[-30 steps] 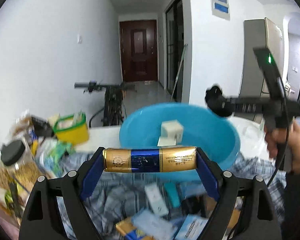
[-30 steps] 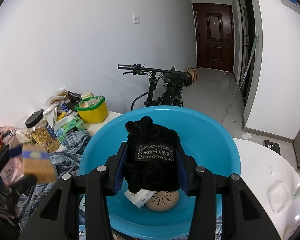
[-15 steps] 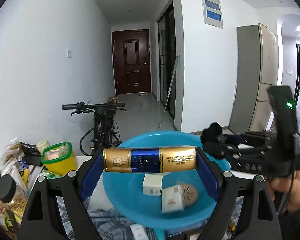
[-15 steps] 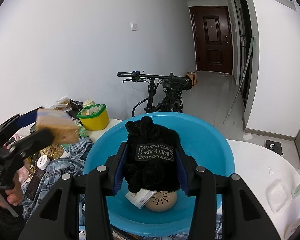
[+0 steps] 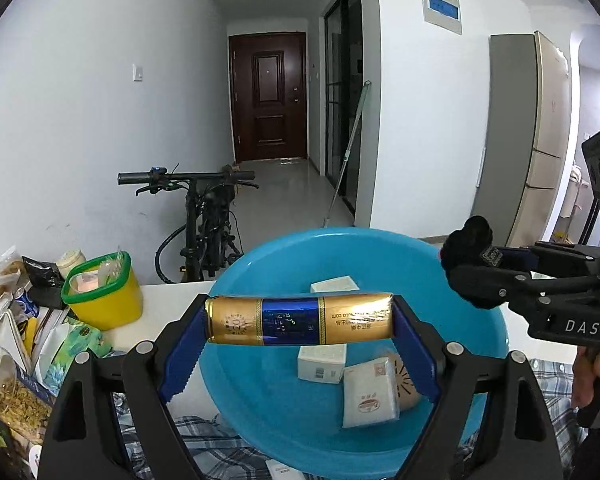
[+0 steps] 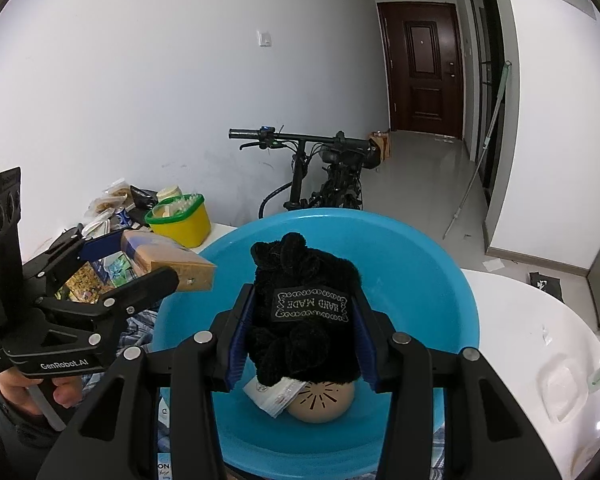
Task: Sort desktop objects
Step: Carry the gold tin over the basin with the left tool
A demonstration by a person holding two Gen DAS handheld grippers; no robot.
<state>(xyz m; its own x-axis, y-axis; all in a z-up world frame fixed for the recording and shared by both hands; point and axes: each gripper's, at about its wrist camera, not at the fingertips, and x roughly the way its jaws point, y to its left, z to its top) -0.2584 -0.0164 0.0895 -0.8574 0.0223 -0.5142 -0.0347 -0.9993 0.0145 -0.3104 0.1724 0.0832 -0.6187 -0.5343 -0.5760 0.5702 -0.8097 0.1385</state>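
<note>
My left gripper [image 5: 299,322] is shut on a gold and blue box [image 5: 299,321], held crosswise by its two ends over the near rim of the blue basin [image 5: 256,392]. In the right wrist view the same gold and blue box [image 6: 168,258] shows at the left, at the basin's edge. My right gripper [image 6: 306,330] is shut on a black fuzzy pouch [image 6: 304,316] with a "hand made" label, hanging above the blue basin [image 6: 412,276]. In the basin lie white boxes [image 5: 322,364], a white packet [image 5: 370,394] and a tan round thing [image 6: 322,404].
A yellow tub with a green rim [image 5: 102,296] and snack bags [image 5: 16,360] crowd the table's left side. A plaid cloth [image 5: 204,448] lies under the basin. A white table [image 6: 540,344] extends right. A bicycle [image 5: 204,220] stands behind against the wall.
My left gripper has carried the gold and blue box forward from above the plaid cloth to the basin's near rim. The right gripper with the pouch has stayed over the basin.
</note>
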